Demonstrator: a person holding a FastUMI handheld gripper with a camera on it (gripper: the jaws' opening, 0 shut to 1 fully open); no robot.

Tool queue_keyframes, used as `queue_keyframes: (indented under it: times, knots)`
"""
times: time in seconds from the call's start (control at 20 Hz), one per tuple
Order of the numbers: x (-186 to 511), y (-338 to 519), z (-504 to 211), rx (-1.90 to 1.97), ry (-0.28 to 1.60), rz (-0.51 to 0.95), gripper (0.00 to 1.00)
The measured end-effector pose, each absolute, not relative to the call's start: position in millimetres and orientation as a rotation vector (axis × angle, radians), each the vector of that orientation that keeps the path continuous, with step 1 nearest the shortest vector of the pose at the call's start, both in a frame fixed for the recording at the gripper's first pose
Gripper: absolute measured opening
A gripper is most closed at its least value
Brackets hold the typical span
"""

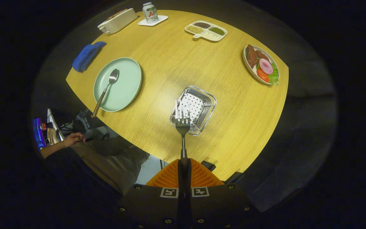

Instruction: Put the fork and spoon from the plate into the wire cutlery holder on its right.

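Observation:
My gripper (pixel 184 174) is shut on the fork (pixel 183 122), whose handle is pinched between the orange fingers (pixel 170 176). The fork points straight ahead, and its tines overlap the near rim of the wire cutlery holder (pixel 202 109) beyond them. I am high above the wooden table, looking down. To the left of the holder lies the pale green plate (pixel 125 87). The spoon (pixel 106 89) rests on it, bowl up on the plate and wooden handle sticking out over the near rim.
A blue cloth (pixel 87 55) lies beyond the plate. Farther off stand a white box (pixel 118 20), a can on a coaster (pixel 150 12) and a divided dish of beans (pixel 206 31). A plate of food (pixel 261 63) sits right. A person's hand (pixel 73 138) rests below the table's left edge.

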State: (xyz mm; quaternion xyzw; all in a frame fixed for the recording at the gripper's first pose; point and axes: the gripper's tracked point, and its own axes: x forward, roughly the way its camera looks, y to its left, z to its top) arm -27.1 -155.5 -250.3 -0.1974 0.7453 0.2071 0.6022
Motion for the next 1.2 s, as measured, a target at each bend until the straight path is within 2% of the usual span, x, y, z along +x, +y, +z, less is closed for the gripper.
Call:
queue_keyframes:
  times: [0.5,0.75,1.2]
  knots:
    - [-4.6,-163.3,-284.7,-0.573,1.854,0.470,0.01]
    - [-4.9,-159.1,-299.6,-0.612,1.984,0.473,0.01]
    - [15.8,-144.7,-321.8,-0.652,2.057,0.418,0.01]
